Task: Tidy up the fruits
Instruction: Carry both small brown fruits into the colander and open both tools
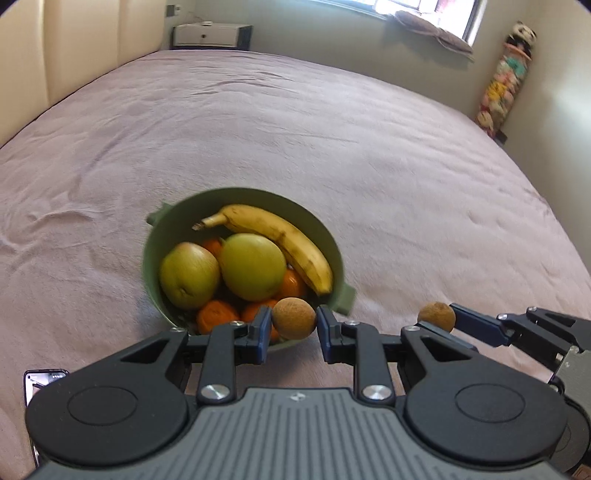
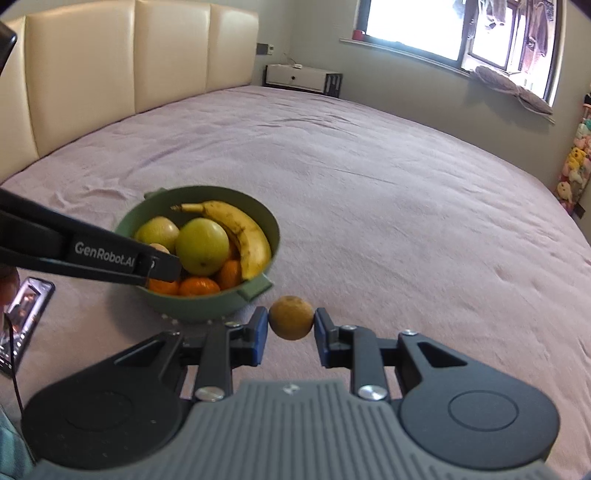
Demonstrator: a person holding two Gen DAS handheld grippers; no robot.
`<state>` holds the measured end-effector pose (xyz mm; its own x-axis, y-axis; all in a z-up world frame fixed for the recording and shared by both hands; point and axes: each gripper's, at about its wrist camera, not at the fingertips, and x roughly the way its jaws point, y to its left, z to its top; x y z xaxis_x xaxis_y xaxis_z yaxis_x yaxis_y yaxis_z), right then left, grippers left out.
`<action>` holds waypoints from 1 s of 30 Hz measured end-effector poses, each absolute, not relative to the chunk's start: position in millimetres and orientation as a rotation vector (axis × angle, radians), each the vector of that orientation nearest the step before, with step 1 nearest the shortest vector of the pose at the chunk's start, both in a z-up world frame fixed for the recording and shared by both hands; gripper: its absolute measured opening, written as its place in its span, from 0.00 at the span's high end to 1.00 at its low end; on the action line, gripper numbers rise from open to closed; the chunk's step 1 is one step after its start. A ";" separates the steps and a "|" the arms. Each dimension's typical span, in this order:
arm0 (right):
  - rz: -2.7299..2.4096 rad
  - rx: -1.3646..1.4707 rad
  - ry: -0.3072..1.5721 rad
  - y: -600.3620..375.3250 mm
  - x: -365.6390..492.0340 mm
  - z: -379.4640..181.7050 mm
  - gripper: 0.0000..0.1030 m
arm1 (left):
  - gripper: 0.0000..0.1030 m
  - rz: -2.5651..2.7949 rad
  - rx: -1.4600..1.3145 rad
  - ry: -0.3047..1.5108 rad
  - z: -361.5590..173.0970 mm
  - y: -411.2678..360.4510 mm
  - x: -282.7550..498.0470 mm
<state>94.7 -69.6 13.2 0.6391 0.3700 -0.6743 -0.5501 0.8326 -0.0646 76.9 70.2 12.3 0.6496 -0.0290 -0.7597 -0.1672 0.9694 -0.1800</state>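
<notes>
1. The left gripper (image 1: 294, 320) has its jaws pinching a small round brown fruit (image 1: 294, 318), held just over the near rim of the green bowl (image 1: 155, 266).
2. The right gripper (image 2: 290, 324) has its jaws pinching a second small brown fruit (image 2: 291, 317), held over the bedspread just beside the bowl's near handle (image 2: 255, 290).
3. The only readable writing is "GenRobot.AI" (image 2: 105, 254), printed in pale letters on the side of the left gripper as the right wrist view shows it; that black arm crosses the bowl's left edge and hides part of the fruit there.
4. The bowl sits on the pinkish bed (image 1: 332, 147) and holds a banana (image 1: 273, 236), two yellow-green apples (image 1: 251, 266) and several tangerines (image 1: 218, 314).
5. Only the right wrist view shows the whole cream padded headboard (image 2: 129, 55). A phone (image 2: 26, 314) lies on the bed left of the bowl.
6. Farther off stand a white bedside cabinet (image 1: 207, 35), a window with a cushion (image 1: 436, 29) on its sill, and a column of soft toys (image 1: 506, 81).
</notes>
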 end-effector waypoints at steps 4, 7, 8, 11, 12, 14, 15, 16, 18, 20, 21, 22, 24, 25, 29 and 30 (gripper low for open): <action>0.593 -0.311 0.686 -49.9 106.7 15.0 0.77 | 0.72 0.099 -0.280 0.874 12.2 84.4 85.8; 0.629 -0.332 0.695 -36.0 116.7 12.3 0.77 | 0.72 0.126 -0.315 0.904 5.3 93.1 92.9; 0.642 -0.345 0.700 -31.2 120.0 10.5 0.77 | 0.72 0.134 -0.324 0.918 2.4 95.3 94.6; 0.685 -0.393 0.707 -18.2 128.8 5.7 0.77 | 0.72 0.150 -0.345 0.952 -6.6 102.1 99.6; 0.700 -0.410 0.712 -14.5 131.8 3.8 0.77 | 0.72 0.154 -0.355 0.966 -9.7 104.3 101.4; 0.726 -0.446 0.725 -7.1 137.9 -0.1 0.77 | 0.72 0.163 -0.373 0.985 -14.1 108.6 104.1; 0.741 -0.463 0.734 -3.7 141.3 -2.0 0.77 | 0.72 0.168 -0.379 0.992 -16.1 110.5 105.3; 0.753 -0.478 0.742 -0.6 144.7 -3.8 0.77 | 0.72 0.171 -0.384 0.999 -17.8 112.2 106.7; 0.777 -0.503 0.765 6.5 151.3 -8.3 0.77 | 0.72 0.174 -0.397 1.013 -21.2 115.7 110.4; 0.802 -0.520 0.787 11.4 156.3 -12.1 0.77 | 0.72 0.171 -0.405 1.028 -24.8 117.7 113.9; 0.815 -0.527 0.803 14.1 159.4 -14.0 0.77 | 0.72 0.173 -0.408 1.034 -26.7 118.5 115.1; 0.824 -0.531 0.816 16.4 161.9 -15.6 0.77 | 0.72 0.176 -0.410 1.041 -28.5 119.1 116.1; 0.838 -0.539 0.840 20.3 165.3 -18.9 0.77 | 0.72 0.181 -0.415 1.053 -32.6 121.0 117.8; 0.842 -0.546 0.849 22.3 167.1 -20.4 0.77 | 0.72 0.183 -0.420 1.061 -34.8 122.2 118.4; 0.851 -0.567 0.888 28.4 174.1 -26.4 0.77 | 0.72 0.186 -0.453 1.086 -44.1 125.8 121.2; 0.853 -0.570 0.899 29.5 175.8 -27.7 0.77 | 0.72 0.183 -0.462 1.090 -46.0 126.3 121.8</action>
<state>175.8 29.5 -27.7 0.3441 0.3933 -0.8526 -0.8310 0.5502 -0.0815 121.8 126.3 -46.0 0.4585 -0.0806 -0.8850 -0.3659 0.8904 -0.2707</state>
